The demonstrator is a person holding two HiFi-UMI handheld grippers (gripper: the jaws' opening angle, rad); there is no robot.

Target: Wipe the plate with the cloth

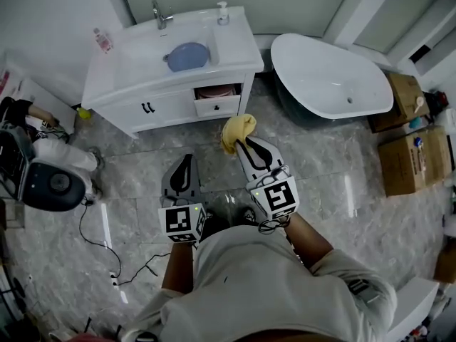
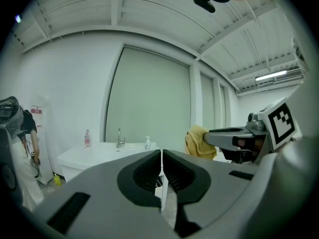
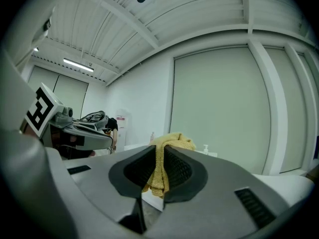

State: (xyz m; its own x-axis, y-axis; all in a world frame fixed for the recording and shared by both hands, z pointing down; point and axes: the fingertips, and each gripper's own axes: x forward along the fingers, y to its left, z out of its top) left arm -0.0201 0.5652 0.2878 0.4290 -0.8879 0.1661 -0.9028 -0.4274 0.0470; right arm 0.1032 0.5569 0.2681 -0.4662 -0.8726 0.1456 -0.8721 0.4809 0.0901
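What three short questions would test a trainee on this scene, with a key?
1. True or false: the left gripper has the yellow cloth between its tongs.
2. Where does the blue plate lie? A: in the washbasin. B: on the floor. C: in the bathtub.
3. Fill in: the tongs of the right gripper are shut on the ____.

Key: 1 false, its tongs are together with nothing between them; 2 A; 3 cloth.

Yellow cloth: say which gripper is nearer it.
Right. The right gripper is shut on the yellow cloth; the left gripper is shut and empty, apart to its left.
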